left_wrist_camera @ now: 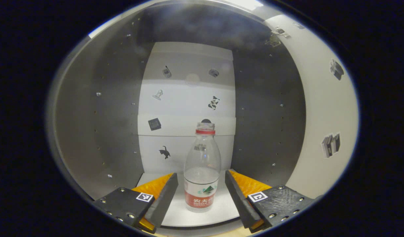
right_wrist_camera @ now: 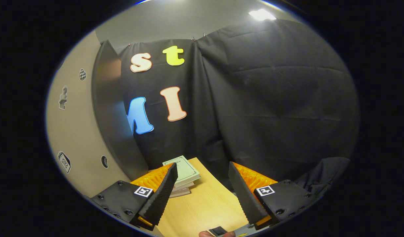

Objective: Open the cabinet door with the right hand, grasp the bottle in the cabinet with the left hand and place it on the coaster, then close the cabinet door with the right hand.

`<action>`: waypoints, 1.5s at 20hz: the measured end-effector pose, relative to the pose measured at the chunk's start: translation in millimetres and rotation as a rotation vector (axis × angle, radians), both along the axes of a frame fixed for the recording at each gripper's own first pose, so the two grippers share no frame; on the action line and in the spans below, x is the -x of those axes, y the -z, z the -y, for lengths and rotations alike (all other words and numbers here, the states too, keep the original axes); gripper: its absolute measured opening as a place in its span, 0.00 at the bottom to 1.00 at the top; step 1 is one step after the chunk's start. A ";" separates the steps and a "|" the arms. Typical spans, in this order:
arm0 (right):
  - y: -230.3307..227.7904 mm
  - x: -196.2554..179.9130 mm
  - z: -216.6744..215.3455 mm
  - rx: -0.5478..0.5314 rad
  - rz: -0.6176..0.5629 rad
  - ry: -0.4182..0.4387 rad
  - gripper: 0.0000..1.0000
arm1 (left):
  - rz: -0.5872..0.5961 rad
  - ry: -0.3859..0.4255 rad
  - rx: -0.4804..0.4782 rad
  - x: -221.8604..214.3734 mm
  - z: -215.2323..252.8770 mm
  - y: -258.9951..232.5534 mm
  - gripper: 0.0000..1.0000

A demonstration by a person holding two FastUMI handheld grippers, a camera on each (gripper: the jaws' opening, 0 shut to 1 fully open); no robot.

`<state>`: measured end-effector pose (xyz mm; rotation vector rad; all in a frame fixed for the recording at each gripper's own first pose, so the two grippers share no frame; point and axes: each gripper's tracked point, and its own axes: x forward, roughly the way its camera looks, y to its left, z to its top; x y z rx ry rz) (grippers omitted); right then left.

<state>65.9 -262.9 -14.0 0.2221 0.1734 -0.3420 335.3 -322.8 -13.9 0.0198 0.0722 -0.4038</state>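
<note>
A clear plastic bottle (left_wrist_camera: 202,168) with a red neck ring and a red-and-white label stands upright, uncapped, on the white cabinet floor (left_wrist_camera: 228,207) in the left gripper view. My left gripper (left_wrist_camera: 201,179) is open, with one finger on each side of the bottle's lower body and a gap on both sides. The cabinet door (left_wrist_camera: 323,108) stands swung open at the right of that view, and its edge (right_wrist_camera: 111,112) rises at the left of the right gripper view. My right gripper (right_wrist_camera: 202,172) is open over the wooden table (right_wrist_camera: 202,204) with nothing between its fingers.
The cabinet's grey side walls (left_wrist_camera: 116,112) close in on both sides of the bottle, and the white back wall (left_wrist_camera: 185,108) carries small stickers. A short stack of books (right_wrist_camera: 185,176) lies on the table just beyond my right gripper's left finger.
</note>
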 end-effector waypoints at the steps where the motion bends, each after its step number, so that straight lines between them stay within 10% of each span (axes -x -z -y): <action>1: 0.8 -0.7 1.6 -0.007 -0.002 0.004 0.98 | -0.014 0.005 0.006 -4.9 3.3 3.9 0.89; 18: 1.5 -15.8 -3.7 0.030 -0.017 -0.006 0.98 | -0.033 0.039 0.008 -18.0 13.4 11.4 0.78; 30: -0.8 -8.8 -38.1 0.038 0.012 -0.070 0.98 | 0.038 0.102 0.008 85.0 -39.5 -21.0 0.76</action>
